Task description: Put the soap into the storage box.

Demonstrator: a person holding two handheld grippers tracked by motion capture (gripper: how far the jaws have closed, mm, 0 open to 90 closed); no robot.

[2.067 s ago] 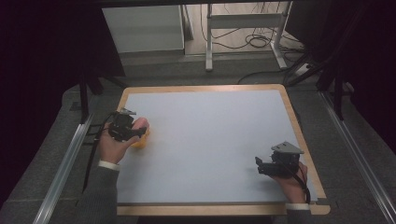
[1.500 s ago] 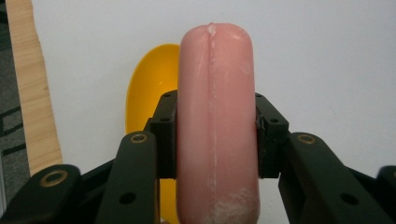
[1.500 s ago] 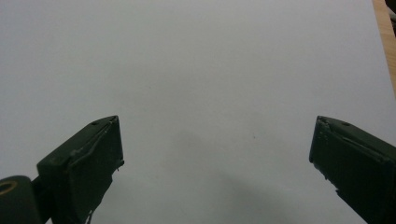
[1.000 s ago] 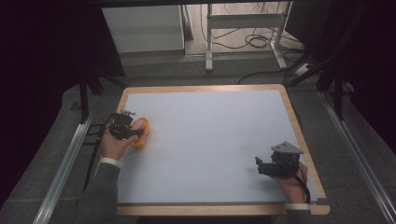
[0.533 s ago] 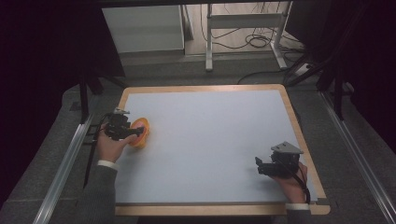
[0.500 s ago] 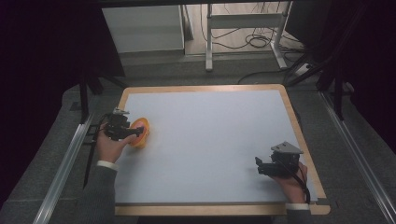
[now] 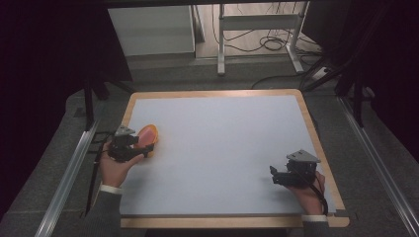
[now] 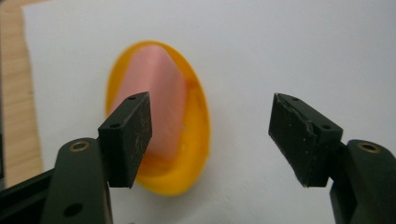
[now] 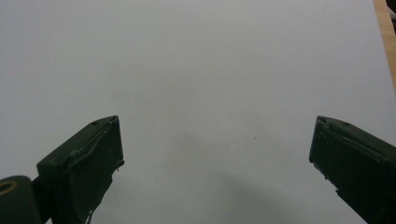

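Left gripper (image 8: 210,135) fingers spread wide with nothing between them, orange dish (image 8: 194,140) holding a pink piece (image 8: 161,102) just ahead near the tabletop (image 7: 227,148) left edge, right gripper (image 9: 215,172) also open over bare surface; no grasp made yet.

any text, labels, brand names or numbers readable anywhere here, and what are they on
None can be read.
The orange dish and the pink piece in it are plain in the left gripper view, with no print.
The left gripper and right gripper show bare black jaws, no marking.
The white table top is blank.
The furniture behind the table is too far to show any label.
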